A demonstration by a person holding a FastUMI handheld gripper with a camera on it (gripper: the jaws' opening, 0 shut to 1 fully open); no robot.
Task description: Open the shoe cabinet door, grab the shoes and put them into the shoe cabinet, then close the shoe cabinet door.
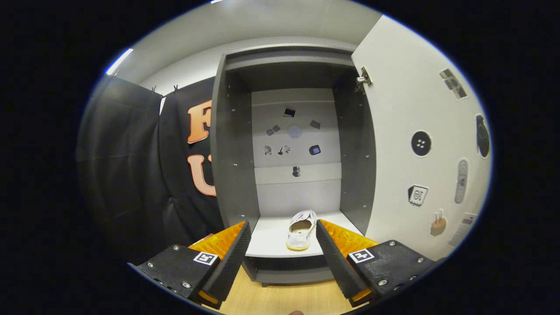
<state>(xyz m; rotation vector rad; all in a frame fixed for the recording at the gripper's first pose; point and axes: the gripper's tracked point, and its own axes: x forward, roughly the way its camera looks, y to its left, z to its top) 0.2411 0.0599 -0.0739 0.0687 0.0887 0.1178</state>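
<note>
The grey shoe cabinet (pixel 232 144) stands straight ahead with its door (pixel 420 109) swung wide open to the right. A white shoe (pixel 301 229) with a yellowish sole rests on the cabinet's bottom shelf (pixel 271 238), heel toward me, beyond the fingertips. My gripper (pixel 283 232) is open and holds nothing. Its two fingers (pixel 232 258) are spread wide, just in front of the shelf's front edge.
Small stickers dot the cabinet's back panel (pixel 295 131) and the inner face of the open door. Black cloth (pixel 131 166) hangs left of the cabinet. A light wooden floor (pixel 284 299) lies below the fingers.
</note>
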